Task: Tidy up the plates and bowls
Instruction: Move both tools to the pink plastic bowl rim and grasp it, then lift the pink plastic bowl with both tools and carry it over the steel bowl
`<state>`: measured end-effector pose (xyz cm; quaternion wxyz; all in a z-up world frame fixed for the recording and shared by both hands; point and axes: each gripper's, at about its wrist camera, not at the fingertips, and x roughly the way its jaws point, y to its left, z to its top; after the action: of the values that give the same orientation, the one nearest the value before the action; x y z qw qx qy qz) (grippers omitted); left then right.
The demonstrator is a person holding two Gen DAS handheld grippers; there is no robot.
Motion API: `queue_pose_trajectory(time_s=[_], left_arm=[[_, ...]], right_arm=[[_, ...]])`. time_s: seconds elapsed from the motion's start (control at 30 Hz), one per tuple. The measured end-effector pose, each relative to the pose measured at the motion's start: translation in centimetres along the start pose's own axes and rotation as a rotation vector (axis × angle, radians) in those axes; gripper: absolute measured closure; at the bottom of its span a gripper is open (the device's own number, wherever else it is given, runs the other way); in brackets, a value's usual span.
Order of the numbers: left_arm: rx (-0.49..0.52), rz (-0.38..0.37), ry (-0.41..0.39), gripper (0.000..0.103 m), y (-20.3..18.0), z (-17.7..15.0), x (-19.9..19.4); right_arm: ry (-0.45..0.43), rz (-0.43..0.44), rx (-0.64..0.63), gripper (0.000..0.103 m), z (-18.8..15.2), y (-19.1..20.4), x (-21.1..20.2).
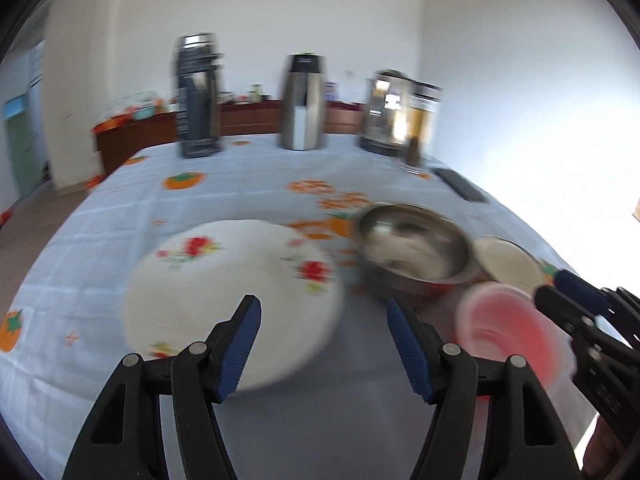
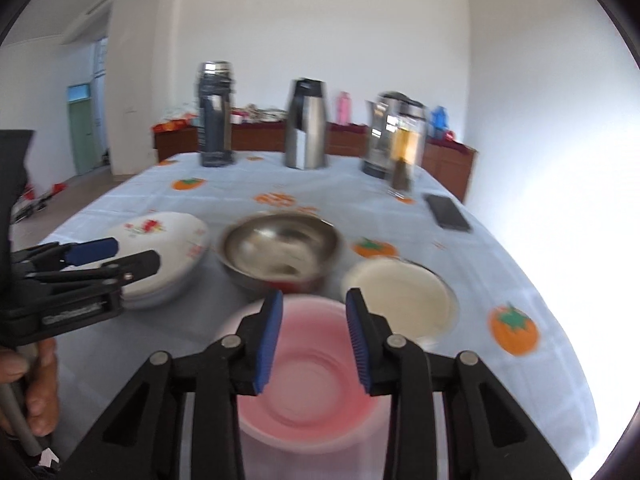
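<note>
Pink ribbed round plastic bowl

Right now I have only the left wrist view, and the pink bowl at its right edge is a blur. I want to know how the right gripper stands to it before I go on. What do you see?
Observer: In the right wrist view the pink bowl lies below the right gripper, with its far rim showing between the fingers. I cannot tell whether they grip it.
Operator: And the cream plate?
Observer: The cream plate shows whole there, empty, to the right of the bowl.
Operator: Who holds my gripper?
Observer: A hand shows below the left gripper.
</note>
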<state>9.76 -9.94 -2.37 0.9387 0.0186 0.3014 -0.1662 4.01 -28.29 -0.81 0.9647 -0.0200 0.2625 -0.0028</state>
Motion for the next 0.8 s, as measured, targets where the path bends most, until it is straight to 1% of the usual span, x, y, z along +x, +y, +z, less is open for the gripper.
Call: queue_pose_trajectory(time_s=[0.07,0.17,0.27,0.37,0.4,0.43,0.47,0.53,0.67,0.7,0.73,0.8], left_arm=[[0.035,-0.036,0.004,0.035,-1.6,-0.1,-0.1],[0.070,-0.095,0.012,0.035,-3.5,-0.3,-0.2],[0.093,-0.114,0.023,0.035,-4.7,-0.6,0.0],[0.110,-0.116,0.043,0.035,-5.6,-1.1,0.5],[0.113,-0.117,0.048,0.038,-5.7,-1.2,0.6],[0.115,-0.121,0.055,0.046,-5.8,-1.2,0.7],[0.118,-0.127,0.066,0.050,-6.0,-1.4,0.9],[0.122,-0.145,0.093,0.061,-6.3,-1.6,1.4],[0.129,-0.178,0.128,0.070,-7.0,-2.1,1.9],[0.134,-0.183,0.135,0.077,-7.2,-2.2,2.0],[0.136,-0.186,0.143,0.079,-7.4,-2.3,2.1],[0.140,-0.181,0.136,0.079,-7.5,-2.4,2.1]], right_arm=[[0.018,-0.028,0.024,0.073,-0.8,-1.7,-0.4],[0.037,-0.050,0.047,0.074,-1.6,-3.1,-0.7],[0.055,-0.052,0.057,0.075,-2.2,-3.8,-0.5],[0.067,-0.034,0.080,0.077,-2.6,-4.2,-0.3],[0.067,-0.031,0.084,0.077,-2.7,-4.3,-0.2],[0.069,-0.026,0.088,0.078,-2.9,-4.3,-0.2],[0.071,-0.018,0.093,0.079,-3.0,-4.4,-0.1],[0.077,-0.007,0.096,0.081,-3.1,-4.4,0.1],[0.086,0.013,0.101,0.087,-3.6,-4.4,0.4],[0.087,0.016,0.102,0.089,-3.6,-4.5,0.5],[0.086,0.021,0.103,0.089,-3.7,-4.4,0.5],[0.083,0.017,0.095,0.089,-3.7,-4.3,0.6]])
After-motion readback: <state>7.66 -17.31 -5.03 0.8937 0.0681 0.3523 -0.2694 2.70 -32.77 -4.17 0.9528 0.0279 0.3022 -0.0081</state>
